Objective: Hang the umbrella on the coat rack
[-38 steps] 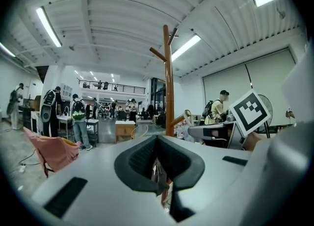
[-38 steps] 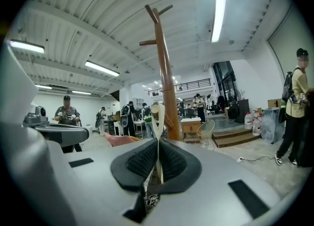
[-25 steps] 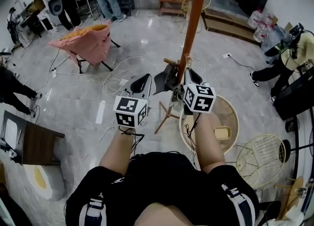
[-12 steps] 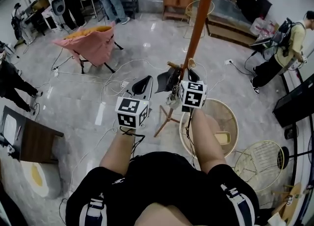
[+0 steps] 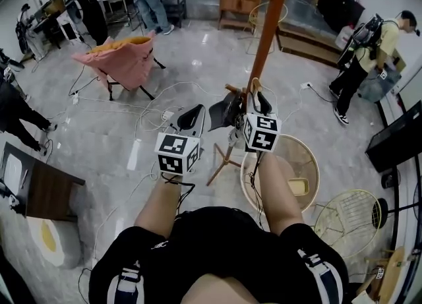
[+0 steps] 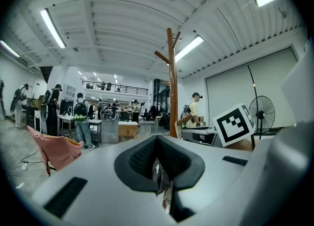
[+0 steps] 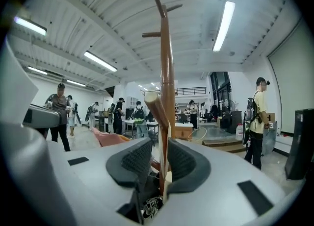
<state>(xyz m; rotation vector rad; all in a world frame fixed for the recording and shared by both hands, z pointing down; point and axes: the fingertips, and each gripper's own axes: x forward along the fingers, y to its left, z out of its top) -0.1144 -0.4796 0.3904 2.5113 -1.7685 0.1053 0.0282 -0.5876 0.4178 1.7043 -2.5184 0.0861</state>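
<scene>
Umbrella (image 5: pixel 223 109): dark, folded, low against coat rack (image 5: pixel 269 26) pole, between both grippers. Glossy grey stone floor (image 5: pixel 86 134), cables strewn; big open hall, pink chair (image 5: pixel 122 62) behind. Round wicker basket (image 5: pixel 297 154) beside rack foot holds yellow block (image 5: pixel 298 182). Left gripper (image 5: pixel 196 108) pinches umbrella fabric. Right gripper (image 5: pixel 257 99) jaws parted, pale strap (image 7: pixel 165 168) and rack peg (image 7: pixel 153 103) between.

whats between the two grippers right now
The head view shows the dark folded umbrella in the gap between the left gripper and the right gripper, close beside the coat rack pole.
</scene>
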